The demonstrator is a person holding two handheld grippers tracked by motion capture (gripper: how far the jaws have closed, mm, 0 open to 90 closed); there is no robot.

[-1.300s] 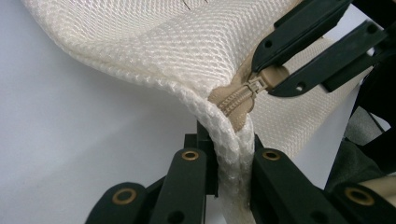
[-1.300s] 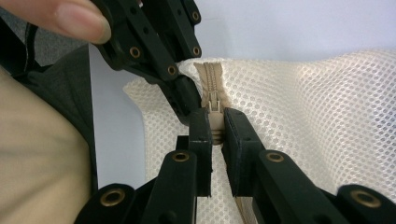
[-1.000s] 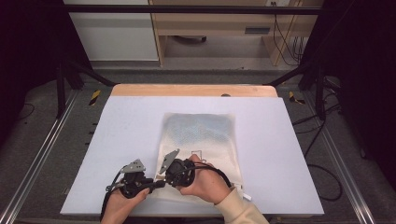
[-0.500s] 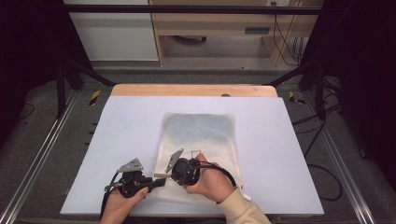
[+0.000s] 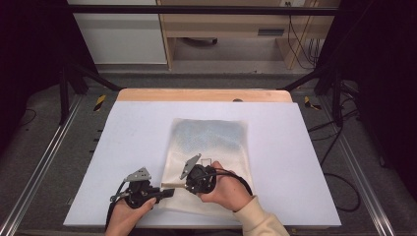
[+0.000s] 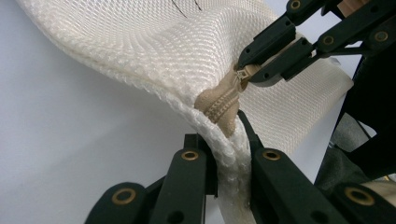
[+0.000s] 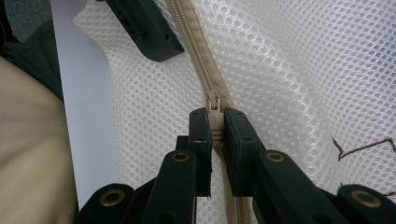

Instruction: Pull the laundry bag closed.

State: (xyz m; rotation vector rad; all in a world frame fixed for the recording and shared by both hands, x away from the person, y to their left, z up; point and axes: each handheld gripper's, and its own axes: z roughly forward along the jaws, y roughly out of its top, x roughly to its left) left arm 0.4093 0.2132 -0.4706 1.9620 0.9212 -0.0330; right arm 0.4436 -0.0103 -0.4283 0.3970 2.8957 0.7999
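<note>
Two claws grip one white mesh bag [image 5: 209, 147] lying on the bench [image 5: 295, 147] near its front edge. The left claw [image 6: 229, 140] is clamped on the bag's corner; the right claw [image 7: 215, 123] pinches the tan zipper pull [image 7: 214, 109]. The bag's long axis runs away from the person, its zipper along the near edge.
</note>
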